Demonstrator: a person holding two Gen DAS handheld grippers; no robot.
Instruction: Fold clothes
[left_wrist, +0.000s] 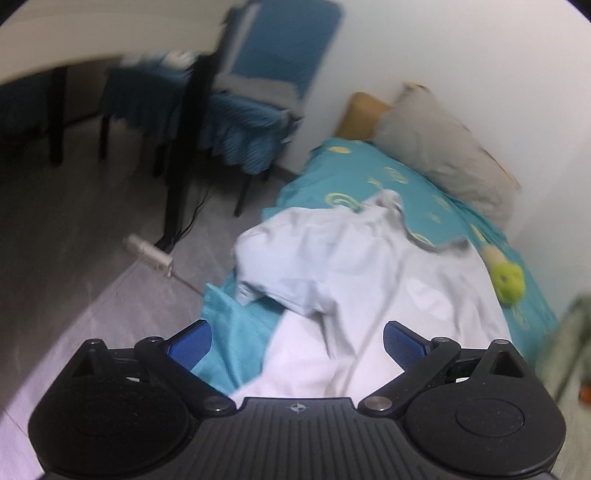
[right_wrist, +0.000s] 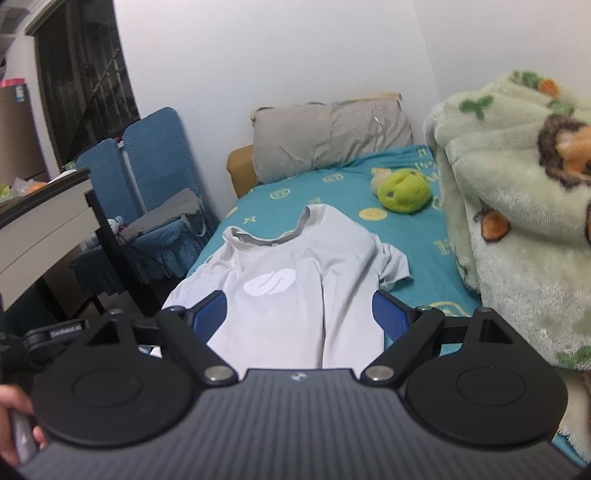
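Observation:
A light grey T-shirt (right_wrist: 295, 273) with a white logo lies on the teal bedsheet (right_wrist: 424, 236), collar toward the pillow, with a lengthwise crease and its right sleeve spread out. In the left wrist view the shirt (left_wrist: 351, 273) looks rumpled, its left sleeve bunched near the bed edge. My left gripper (left_wrist: 295, 341) is open and empty, just above the shirt's lower left part. My right gripper (right_wrist: 299, 314) is open and empty over the shirt's lower hem. The left wrist view is blurred.
A grey pillow (right_wrist: 328, 136) lies at the bed head. A green plush toy (right_wrist: 404, 190) sits right of the collar. A fluffy patterned blanket (right_wrist: 517, 206) is piled on the right. A blue chair (right_wrist: 155, 192) and a desk (right_wrist: 48, 221) stand left of the bed.

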